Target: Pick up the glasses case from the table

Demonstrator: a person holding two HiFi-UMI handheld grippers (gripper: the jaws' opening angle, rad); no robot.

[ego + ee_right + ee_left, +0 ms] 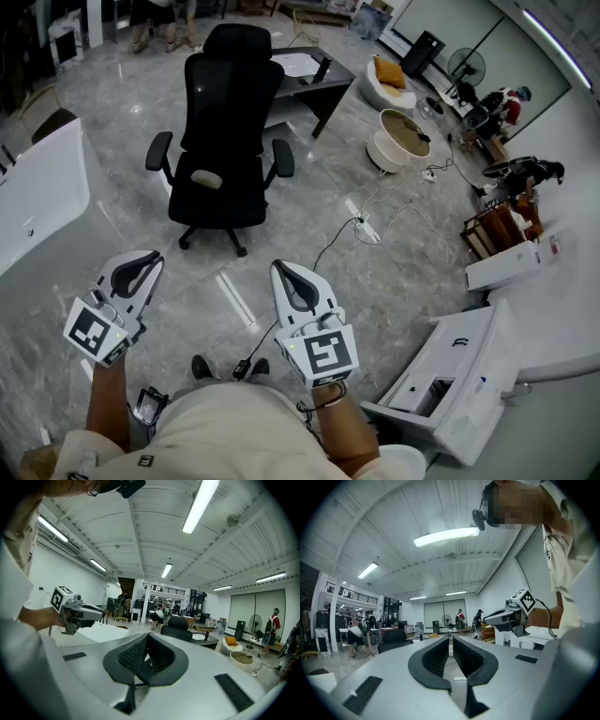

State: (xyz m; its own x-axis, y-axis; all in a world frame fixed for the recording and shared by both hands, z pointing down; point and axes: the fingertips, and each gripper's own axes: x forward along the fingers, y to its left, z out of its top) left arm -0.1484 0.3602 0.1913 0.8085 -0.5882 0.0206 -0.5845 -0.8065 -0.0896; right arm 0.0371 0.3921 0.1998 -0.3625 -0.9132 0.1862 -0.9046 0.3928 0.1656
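No glasses case shows in any view. In the head view my left gripper and right gripper are held side by side at waist height over the grey floor, both pointing forward. Each has its jaws shut with nothing between them. The left gripper view looks along its closed jaws into the room and catches the right gripper off to the right. The right gripper view looks over its own closed jaws, with the left gripper at the left.
A black office chair stands on the floor just ahead. A white table lies to the left, and white furniture to the lower right. A cable runs over the floor, a dark desk stands behind the chair, and people stand far off.
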